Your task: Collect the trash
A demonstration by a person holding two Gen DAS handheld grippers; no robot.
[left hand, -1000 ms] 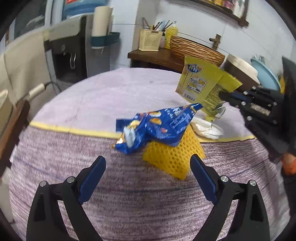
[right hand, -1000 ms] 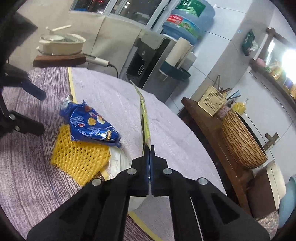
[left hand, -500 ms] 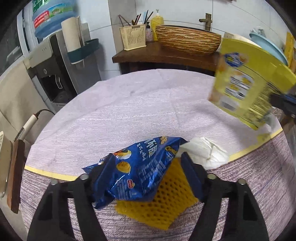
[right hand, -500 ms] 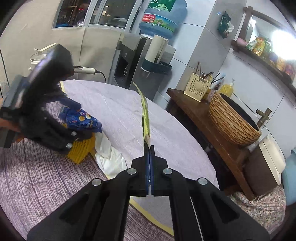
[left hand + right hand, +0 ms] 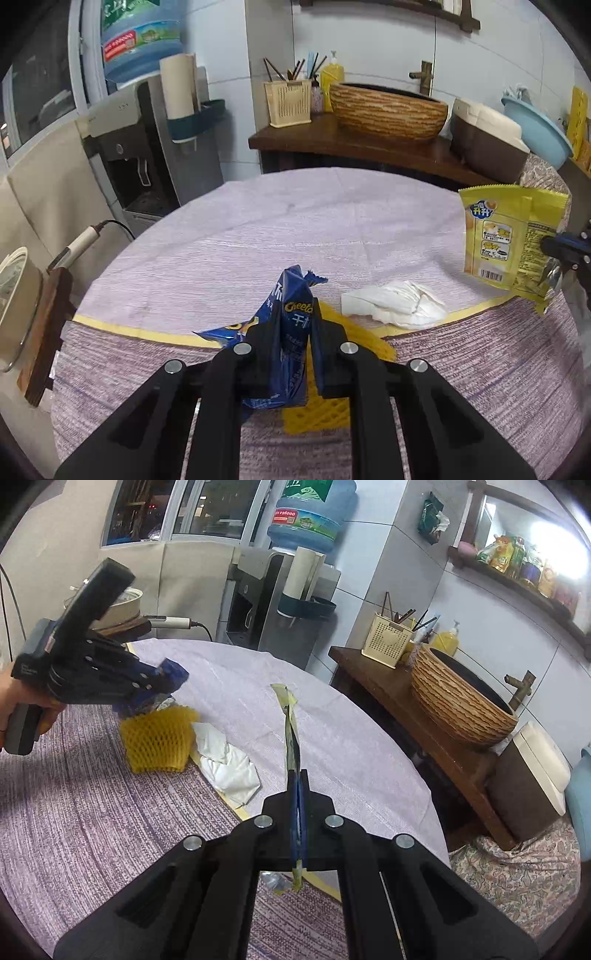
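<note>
My left gripper [image 5: 293, 325] is shut on a blue Cheetos bag [image 5: 291, 314], held just above a yellow foam net [image 5: 332, 402] on the round table. It also shows in the right wrist view [image 5: 159, 681], over the net [image 5: 157, 738]. My right gripper [image 5: 296, 775] is shut on a yellow snack wrapper [image 5: 291, 731], held edge-on above the table. That wrapper [image 5: 506, 240] shows at the right of the left wrist view. A crumpled white tissue [image 5: 395, 304] lies on the cloth beside the net, also in the right wrist view [image 5: 229, 764].
The table has a lilac cloth [image 5: 295, 229] over a purple woven one [image 5: 480, 369]. Behind stand a water dispenser [image 5: 147, 147], a wooden counter [image 5: 351, 144] with a woven basin [image 5: 388, 110] and utensil basket [image 5: 288, 101]. A pot [image 5: 11, 295] sits left.
My left gripper has closed on the blue bag and lifted it off the yellow net. My right gripper has carried the yellow wrapper further right and lower.
</note>
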